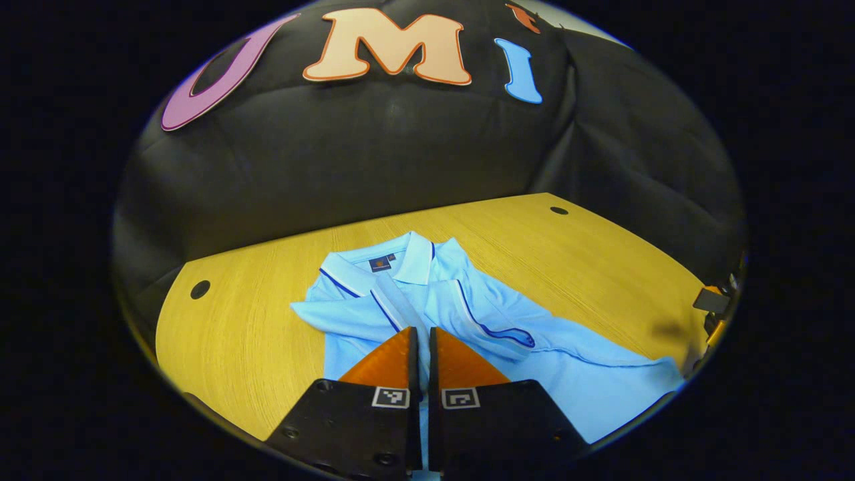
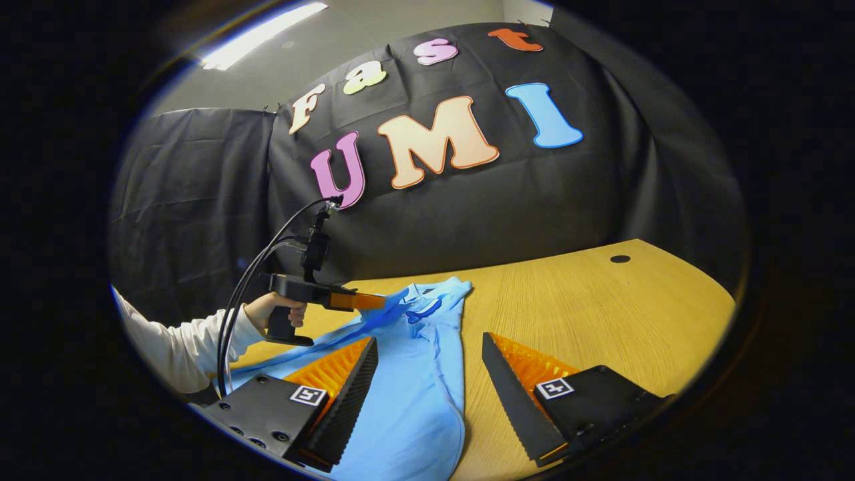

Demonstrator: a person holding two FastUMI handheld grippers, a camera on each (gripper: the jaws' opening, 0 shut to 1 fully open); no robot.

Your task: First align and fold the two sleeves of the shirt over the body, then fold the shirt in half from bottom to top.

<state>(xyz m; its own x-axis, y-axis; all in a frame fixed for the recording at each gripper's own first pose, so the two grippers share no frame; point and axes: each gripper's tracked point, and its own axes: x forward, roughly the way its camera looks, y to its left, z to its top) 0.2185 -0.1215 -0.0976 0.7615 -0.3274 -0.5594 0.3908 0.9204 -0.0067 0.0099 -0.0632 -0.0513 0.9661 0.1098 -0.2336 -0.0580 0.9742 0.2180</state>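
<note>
While the shirt (image 1: 467, 334) lies flat on the bench (image 1: 601, 267), its collar points to the far side and its long line runs away from the left gripper (image 1: 422, 344). That gripper's jaws are almost closed, just over the shirt's middle; I cannot tell if they pinch cloth. The right gripper (image 2: 427, 374) is by the shirt's right edge, jaws wide, with cloth between them but not touching. One sleeve looks folded over the body. The right gripper seems nearer the sleeve still to fold.
</note>
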